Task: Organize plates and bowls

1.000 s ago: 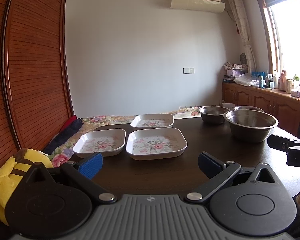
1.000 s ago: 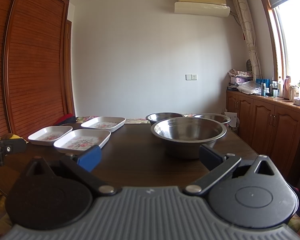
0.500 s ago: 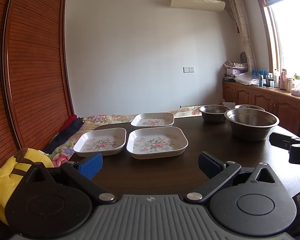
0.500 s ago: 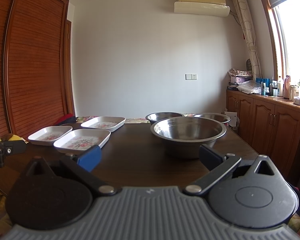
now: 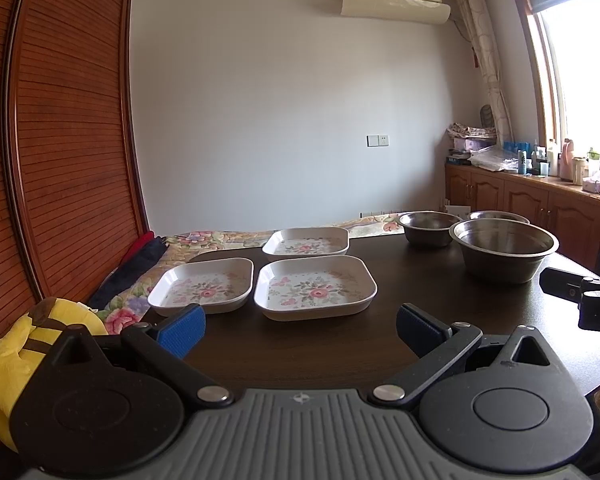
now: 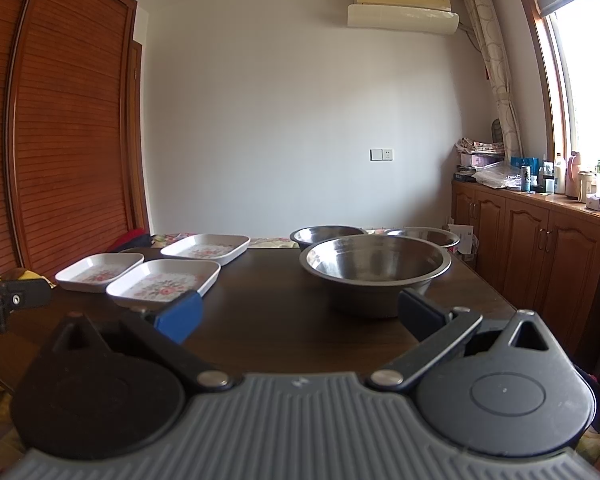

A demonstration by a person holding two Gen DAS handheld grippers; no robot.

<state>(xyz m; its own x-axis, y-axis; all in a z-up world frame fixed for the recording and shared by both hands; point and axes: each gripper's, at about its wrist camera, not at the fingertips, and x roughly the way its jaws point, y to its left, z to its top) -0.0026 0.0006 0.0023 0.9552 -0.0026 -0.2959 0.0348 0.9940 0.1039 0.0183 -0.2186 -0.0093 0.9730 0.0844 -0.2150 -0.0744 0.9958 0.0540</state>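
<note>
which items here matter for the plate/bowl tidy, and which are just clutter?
Job: three floral plates; three steel bowls; both claws, open: left, right.

Clutter: yellow plush, folded umbrella, bottles on the counter.

Right gripper (image 6: 300, 316): blue-padded fingers spread wide, holding nothing, above the dark wooden table (image 6: 268, 312).
Large steel bowl (image 6: 376, 270): straight ahead, near the fingers.
Smaller steel bowls (image 6: 326, 235): two, just behind it.
Floral square plates (image 6: 164, 282): three, grouped at left, unstacked.
Left gripper (image 6: 4, 300): at far left edge.
</note>
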